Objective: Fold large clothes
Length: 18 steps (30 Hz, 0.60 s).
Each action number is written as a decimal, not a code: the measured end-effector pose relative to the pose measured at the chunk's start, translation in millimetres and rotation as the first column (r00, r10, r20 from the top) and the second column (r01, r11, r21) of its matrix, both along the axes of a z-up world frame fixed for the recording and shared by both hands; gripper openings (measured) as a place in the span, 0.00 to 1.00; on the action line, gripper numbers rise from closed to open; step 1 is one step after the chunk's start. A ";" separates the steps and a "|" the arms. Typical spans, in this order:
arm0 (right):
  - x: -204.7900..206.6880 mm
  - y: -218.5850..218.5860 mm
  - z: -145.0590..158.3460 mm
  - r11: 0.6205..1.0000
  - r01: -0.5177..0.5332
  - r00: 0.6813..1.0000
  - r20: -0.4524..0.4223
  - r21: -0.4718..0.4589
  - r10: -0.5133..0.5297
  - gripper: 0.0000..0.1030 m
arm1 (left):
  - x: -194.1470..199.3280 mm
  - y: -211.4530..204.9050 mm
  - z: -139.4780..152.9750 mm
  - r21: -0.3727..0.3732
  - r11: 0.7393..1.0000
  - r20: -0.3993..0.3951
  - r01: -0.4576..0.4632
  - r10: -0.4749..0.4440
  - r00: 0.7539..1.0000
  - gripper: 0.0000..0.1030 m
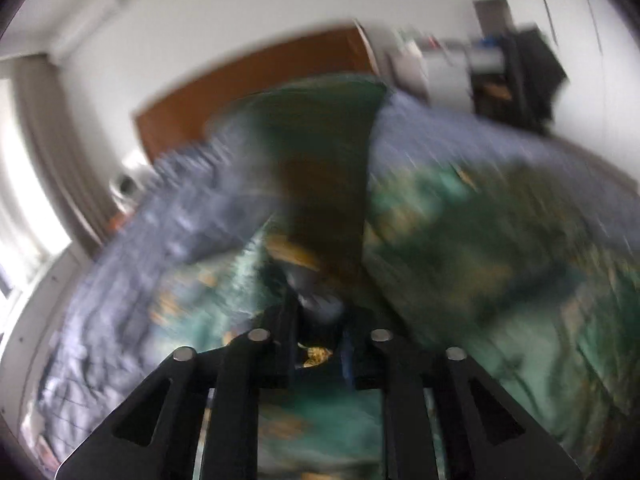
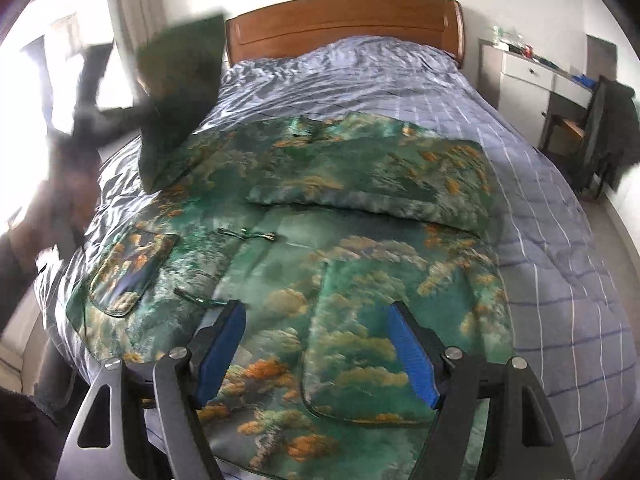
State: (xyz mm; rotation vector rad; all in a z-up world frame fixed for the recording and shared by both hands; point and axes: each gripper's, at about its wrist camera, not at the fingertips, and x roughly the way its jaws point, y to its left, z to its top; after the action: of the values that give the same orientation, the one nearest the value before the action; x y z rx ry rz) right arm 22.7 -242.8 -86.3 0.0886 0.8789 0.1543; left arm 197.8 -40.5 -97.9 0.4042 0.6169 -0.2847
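A large green garment [image 2: 360,248] with an orange and grey cloud print lies spread on the bed, one sleeve [image 2: 372,188] folded across its chest. Its other sleeve [image 2: 180,92], dark inner side showing, is lifted off the bed at the left. My left gripper [image 2: 92,92] is a blur there. In the left wrist view the left gripper [image 1: 320,312] is shut on that sleeve [image 1: 320,168], which rises from the jaws. My right gripper [image 2: 316,344] hovers open above the garment's lower part, with nothing between its blue pads [image 2: 412,356].
A blue checked quilt [image 2: 560,240] covers the bed below a wooden headboard [image 2: 344,16]. A white desk [image 2: 528,68] and a chair draped with dark clothing [image 2: 608,128] stand at the right. A bright window with a curtain [image 2: 136,8] is at the left.
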 end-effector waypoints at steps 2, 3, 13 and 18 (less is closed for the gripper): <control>-0.4 -9.7 -4.7 1.000 0.026 1.000 -0.017 0.015 -0.026 0.73 | 0.0 -13.1 -27.2 0.013 1.000 -0.103 0.019 -0.018 0.995 0.53; -0.2 -11.8 -5.5 0.999 0.032 0.999 -0.021 0.020 -0.032 0.73 | -5.5 -16.9 -40.5 0.007 0.999 -0.146 0.034 -0.033 0.989 0.57; 59.8 -15.0 -11.0 0.978 -0.039 0.997 -0.056 0.206 0.052 0.73 | -80.0 39.6 -30.4 -0.040 0.999 -0.137 0.021 -0.026 0.990 0.82; 150.6 -3.9 -45.8 0.878 0.011 0.983 -0.164 0.479 0.077 0.73 | -93.8 88.9 -19.4 -0.142 0.980 -0.135 -0.138 0.119 0.984 0.83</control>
State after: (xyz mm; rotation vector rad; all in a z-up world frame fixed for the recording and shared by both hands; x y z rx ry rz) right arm 173.3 -246.7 -132.1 0.5600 1.0067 0.4010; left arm 104.0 48.4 -117.3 0.2007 0.7374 -0.2319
